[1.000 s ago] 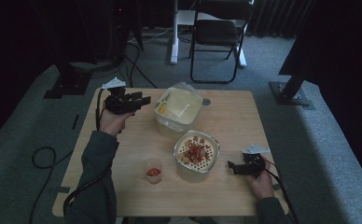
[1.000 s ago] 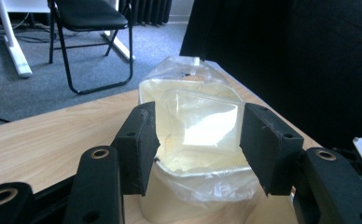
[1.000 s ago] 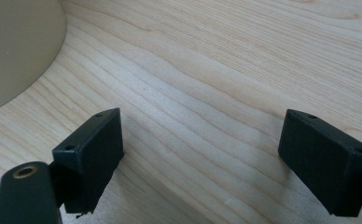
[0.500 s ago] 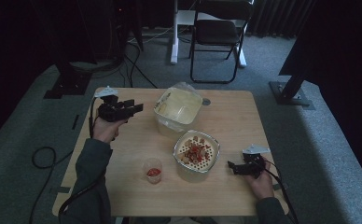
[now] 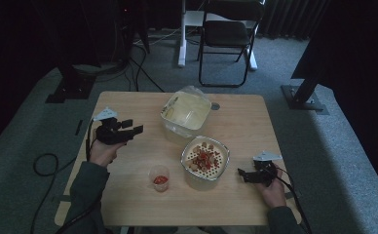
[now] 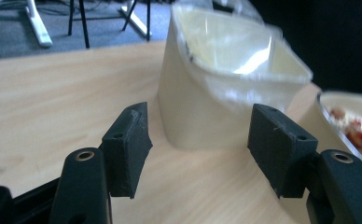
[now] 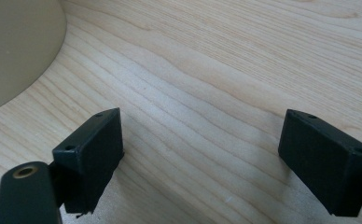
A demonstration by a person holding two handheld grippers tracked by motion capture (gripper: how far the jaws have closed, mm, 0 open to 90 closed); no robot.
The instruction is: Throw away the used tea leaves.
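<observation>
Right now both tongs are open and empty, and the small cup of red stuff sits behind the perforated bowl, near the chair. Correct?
Not quite. The high view shows the small cup in front of the perforated bowl, toward the person. Left tongs and right tongs are open and empty.

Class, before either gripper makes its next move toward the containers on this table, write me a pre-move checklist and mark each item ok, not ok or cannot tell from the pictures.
1. Left gripper jaws open and empty: ok.
2. Right gripper jaws open and empty, low over bare wood: ok.
3. Left gripper faces the pale tub with nothing between them: ok.
4. Pale tub upright: not ok, it looks tilted, its clear film loose at the rim.
5. Bowl of red and tan pieces upright and apart from the right gripper: ok.
6. Small cup stands free of both hands: ok; what the red content is: cannot tell.
</observation>
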